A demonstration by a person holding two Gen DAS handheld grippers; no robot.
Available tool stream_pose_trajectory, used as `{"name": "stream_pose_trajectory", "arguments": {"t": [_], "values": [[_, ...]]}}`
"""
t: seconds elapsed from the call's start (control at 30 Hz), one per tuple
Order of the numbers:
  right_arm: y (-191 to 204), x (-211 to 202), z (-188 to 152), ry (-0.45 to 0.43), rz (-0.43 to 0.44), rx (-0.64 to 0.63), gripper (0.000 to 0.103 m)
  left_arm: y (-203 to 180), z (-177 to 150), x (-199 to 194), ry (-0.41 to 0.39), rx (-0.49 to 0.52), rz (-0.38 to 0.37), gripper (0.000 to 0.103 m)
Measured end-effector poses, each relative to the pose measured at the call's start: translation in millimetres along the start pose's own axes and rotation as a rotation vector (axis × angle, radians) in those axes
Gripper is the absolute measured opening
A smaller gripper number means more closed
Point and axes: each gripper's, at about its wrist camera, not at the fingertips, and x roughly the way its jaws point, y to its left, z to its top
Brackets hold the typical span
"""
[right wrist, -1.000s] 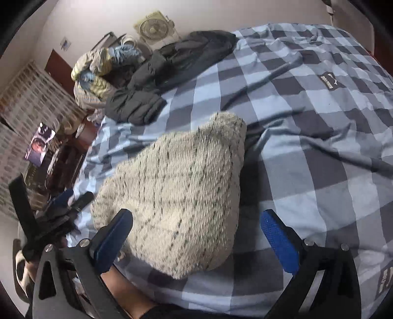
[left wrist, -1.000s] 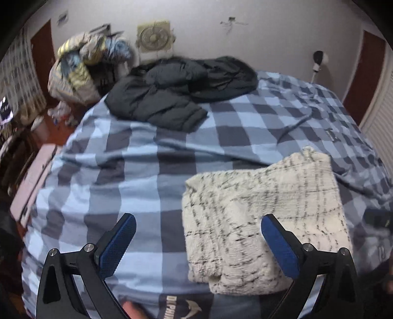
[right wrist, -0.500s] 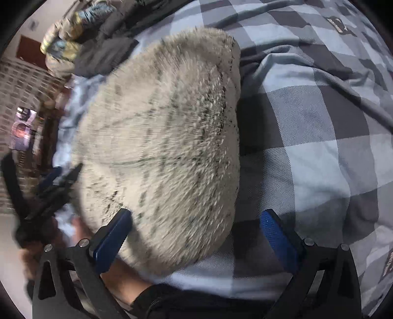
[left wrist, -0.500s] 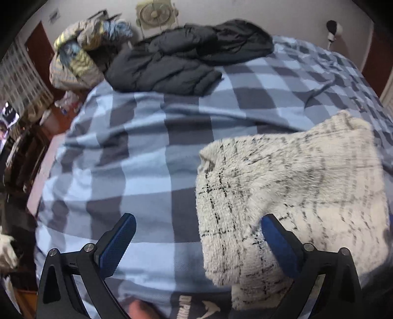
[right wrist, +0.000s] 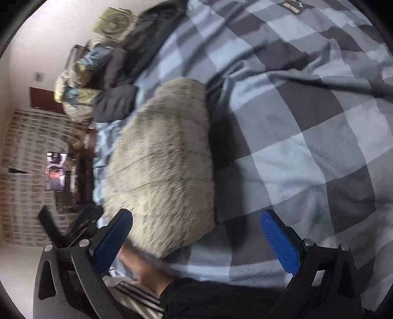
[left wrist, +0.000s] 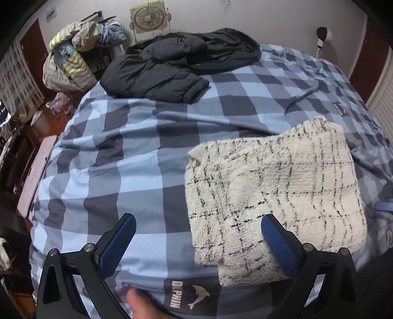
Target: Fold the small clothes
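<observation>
Left wrist view: your left hand-held gripper (left wrist: 197, 234) stands with its blue pads wide apart and holds nothing. The cream checked garment (left wrist: 272, 201) lies folded into a thick rectangle at lower right of the frame, on the blue checked bed (left wrist: 137, 157), its near edge between and beyond the pads. Half a second ago this camera sat closer in and the garment filled more of the right side; it has now drawn back and the whole fold shows, in the same shape. Judgement: the fold is complete or nearly so, and you are withdrawing rather than making a new crease. A black jacket (left wrist: 179, 66) lies at upper centre, a clothes heap (left wrist: 73, 54) at upper left, a fan (left wrist: 148, 16) against the wall.

Right wrist view: your right hand-held gripper (right wrist: 196, 236) is likewise spread and empty. The frame is motion-blurred, so the garment (right wrist: 167, 166) reads only as a pale mound left of centre. Compared with half a second ago it looks smaller and the camera has swung, which suggests this hand is pulling away too.

Only this view shows the left tool from outside, at lower left, and bare bed at right. Only the left view shows the fold's edges crisply enough to judge squareness
</observation>
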Motion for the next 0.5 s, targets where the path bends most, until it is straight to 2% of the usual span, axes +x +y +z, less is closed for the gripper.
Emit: {"name": "stream_pose_trajectory", "arguments": {"t": [0.1, 0.23, 0.33, 0.37, 0.5], "values": [[5, 10, 1, 0.041, -0.01, -0.018, 0.102, 5, 1, 7, 0.028, -0.028, -0.042, 0.103], [8, 8, -1, 0.057, -0.011, -0.059, 0.102, 15, 1, 22, 0.087, -0.092, -0.146, 0.103], [8, 8, 1, 0.052, -0.021, -0.066, 0.102, 29, -1, 45, 0.172, -0.186, -0.238, 0.103], [7, 8, 1, 0.053, -0.024, -0.064, 0.102, 36, -2, 56, 0.211, -0.241, -0.292, 0.103], [6, 11, 1, 0.057, -0.03, -0.061, 0.102, 47, -7, 83, 0.283, -0.374, -0.424, 0.103]]}}
